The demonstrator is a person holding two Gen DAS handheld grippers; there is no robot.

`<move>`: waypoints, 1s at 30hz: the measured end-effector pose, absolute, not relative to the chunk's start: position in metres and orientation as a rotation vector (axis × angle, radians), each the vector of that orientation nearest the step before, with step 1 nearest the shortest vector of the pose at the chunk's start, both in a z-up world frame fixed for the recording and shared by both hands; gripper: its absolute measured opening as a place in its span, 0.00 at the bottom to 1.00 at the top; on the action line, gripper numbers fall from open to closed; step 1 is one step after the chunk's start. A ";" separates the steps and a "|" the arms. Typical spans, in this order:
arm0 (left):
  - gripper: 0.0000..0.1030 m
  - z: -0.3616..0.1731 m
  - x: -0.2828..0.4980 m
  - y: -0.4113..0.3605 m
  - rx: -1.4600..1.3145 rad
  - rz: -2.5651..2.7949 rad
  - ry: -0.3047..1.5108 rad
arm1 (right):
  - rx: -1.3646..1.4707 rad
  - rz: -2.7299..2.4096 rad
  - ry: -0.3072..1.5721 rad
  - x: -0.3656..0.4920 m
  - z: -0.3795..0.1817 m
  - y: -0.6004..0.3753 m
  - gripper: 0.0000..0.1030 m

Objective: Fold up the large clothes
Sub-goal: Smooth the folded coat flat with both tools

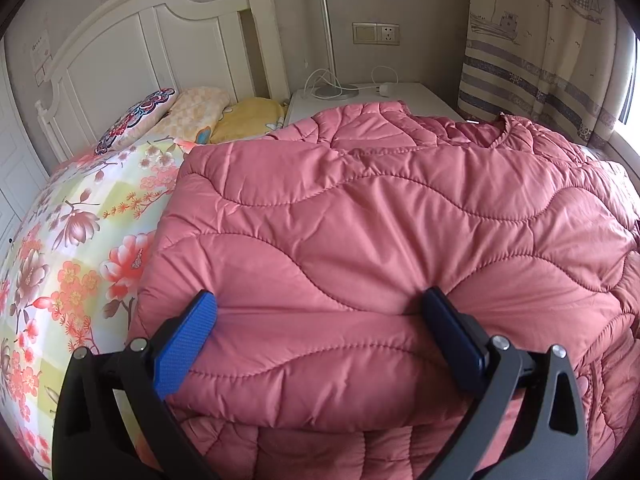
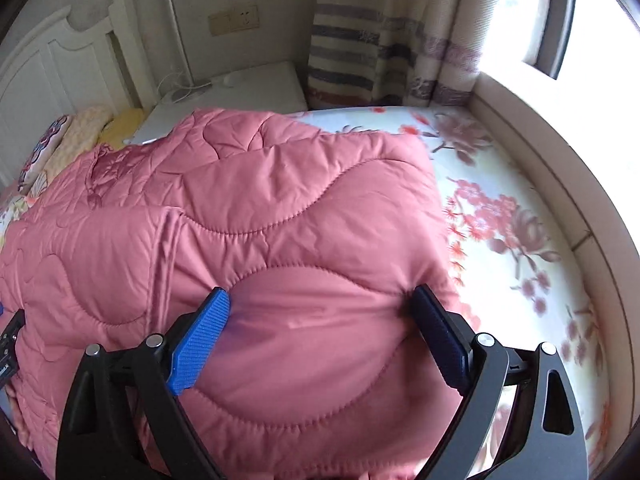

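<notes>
"How did your left gripper (image 1: 320, 316) stand?"
"Tilted downward, its blue fingers (image 1: 188, 344) spread wide, pink padding bulging between them."
"And the right gripper (image 2: 322, 314)?"
"Likewise angled down, fingers (image 2: 202, 340) wide apart, pressing into the bulge between them."

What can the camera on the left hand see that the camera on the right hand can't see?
Only the left view shows the tops of the curtain's sailing boat pictures and the flowery sheet on the headboard side of the pink coat.

Only the right view shows the bright window, the sheet stretching toward it, and the coat's far corner.

Both show the white headboard, the pillows, the white bedside table with its lamp base, the wall socket, and a blue-padded claw straddling a puffy fold of coat.
</notes>
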State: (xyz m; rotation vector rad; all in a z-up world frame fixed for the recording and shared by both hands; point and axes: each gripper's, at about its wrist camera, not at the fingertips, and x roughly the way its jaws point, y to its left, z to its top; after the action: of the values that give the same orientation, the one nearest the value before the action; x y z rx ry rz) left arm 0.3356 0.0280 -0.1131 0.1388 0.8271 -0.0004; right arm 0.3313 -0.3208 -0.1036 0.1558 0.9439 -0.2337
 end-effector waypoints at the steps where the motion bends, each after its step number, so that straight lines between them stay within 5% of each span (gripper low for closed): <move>1: 0.98 -0.113 0.335 0.028 0.141 0.001 0.826 | 0.171 -0.252 0.915 0.322 -0.096 -0.317 0.86; 5: 0.98 -0.113 0.336 0.028 0.140 0.001 0.826 | 0.131 -0.132 0.793 0.286 -0.075 -0.275 0.87; 9: 0.98 -0.113 0.335 0.028 0.139 0.002 0.825 | -0.044 -0.086 0.874 0.293 -0.106 -0.231 0.89; 23: 0.98 -0.108 0.332 0.029 0.125 0.010 0.829 | 0.025 -0.057 0.868 0.295 -0.119 -0.242 0.95; 30: 0.98 -0.065 0.238 0.024 0.101 0.003 0.757 | 0.071 -0.020 0.842 0.252 -0.083 -0.239 0.95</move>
State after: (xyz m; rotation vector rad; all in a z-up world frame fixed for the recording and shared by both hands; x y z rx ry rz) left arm 0.2382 0.0244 -0.0650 0.1006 0.7566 0.0034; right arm 0.2516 -0.2388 -0.0833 0.0709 0.8420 -0.0196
